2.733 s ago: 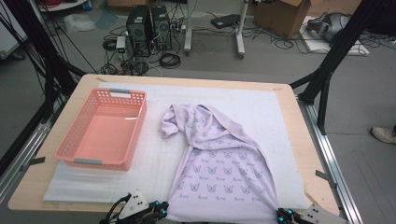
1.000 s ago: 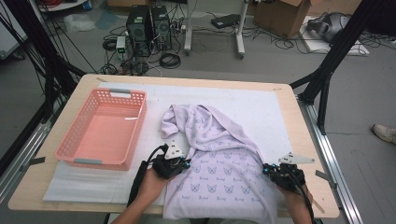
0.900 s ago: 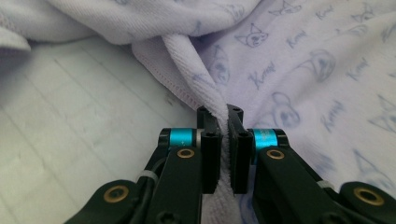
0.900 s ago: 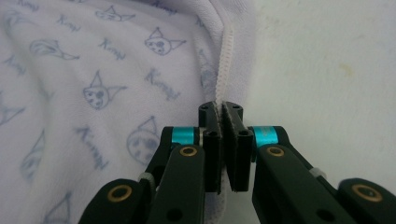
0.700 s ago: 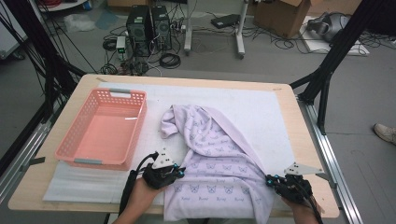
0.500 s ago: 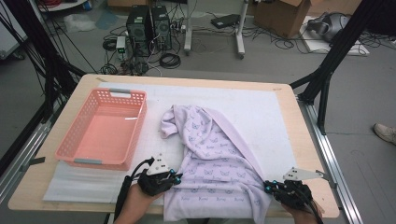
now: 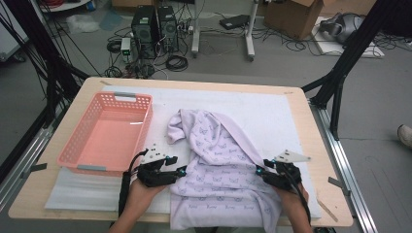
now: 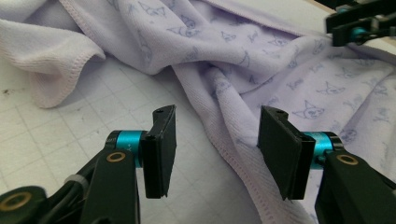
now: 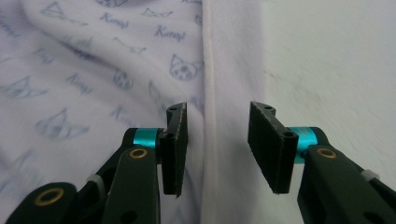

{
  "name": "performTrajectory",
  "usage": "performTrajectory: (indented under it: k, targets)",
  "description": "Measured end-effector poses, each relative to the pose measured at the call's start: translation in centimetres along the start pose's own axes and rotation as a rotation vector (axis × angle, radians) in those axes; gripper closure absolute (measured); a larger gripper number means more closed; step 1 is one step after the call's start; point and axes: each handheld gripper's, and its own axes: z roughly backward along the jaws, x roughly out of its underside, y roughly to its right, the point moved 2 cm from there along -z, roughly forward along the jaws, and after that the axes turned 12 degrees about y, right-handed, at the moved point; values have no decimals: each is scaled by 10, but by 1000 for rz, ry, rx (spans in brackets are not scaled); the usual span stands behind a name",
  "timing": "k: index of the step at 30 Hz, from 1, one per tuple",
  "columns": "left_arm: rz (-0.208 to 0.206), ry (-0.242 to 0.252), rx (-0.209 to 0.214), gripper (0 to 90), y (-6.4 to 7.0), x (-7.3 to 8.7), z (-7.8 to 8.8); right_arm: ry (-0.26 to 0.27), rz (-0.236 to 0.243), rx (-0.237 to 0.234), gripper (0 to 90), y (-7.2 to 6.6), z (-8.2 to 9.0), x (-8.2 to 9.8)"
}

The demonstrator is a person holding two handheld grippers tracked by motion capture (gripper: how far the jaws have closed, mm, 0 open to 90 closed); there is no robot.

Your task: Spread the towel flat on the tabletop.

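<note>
Both my hands have come back up the frame from the near table edge since half a sec ago, and the lilac cat-print cotton garment (image 7: 221, 170) now lies stretched further toward the bottom edge than it did a sec ago, its hem hanging over the table rim at bottom centre. My left gripper (image 7: 180, 170) sits at the garment's left border, lower centre-left of the high view; its jaws have just been opening and now stand well apart, gripping nothing. In the left gripper view (image 8: 212, 149) the stitched hem runs btwn the jaws w/o the pads touching it, over the white gridded mat (image 8: 56, 126). My right gripper (image 7: 260, 171) is at the garment's right border, lower centre-right; its jaws have also just been opening, approx half apart, nothing clamped. In the right gripper view (image 9: 217, 144) the pale seam runs straight up btwn the jaws, pads clear of it. Salmon-pink perforated plastic basket (image 7: 68, 158) stands on the left part of the table, just left of the garment's bunched upper end.
</note>
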Motion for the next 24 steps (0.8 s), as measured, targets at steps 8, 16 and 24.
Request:
performTrajectory:
  k: [8,16,24]
  targets:
    - [1,-13,0,471,-3,4,0,-59,39,-9,835,-1,-3,3]
    - [5,-4,-11,470,-5,3,2,-123,33,-59,834,-3,77,38]
    - [-10,-10,19,467,1,3,-9,46,-3,-47,618,5,83,20]
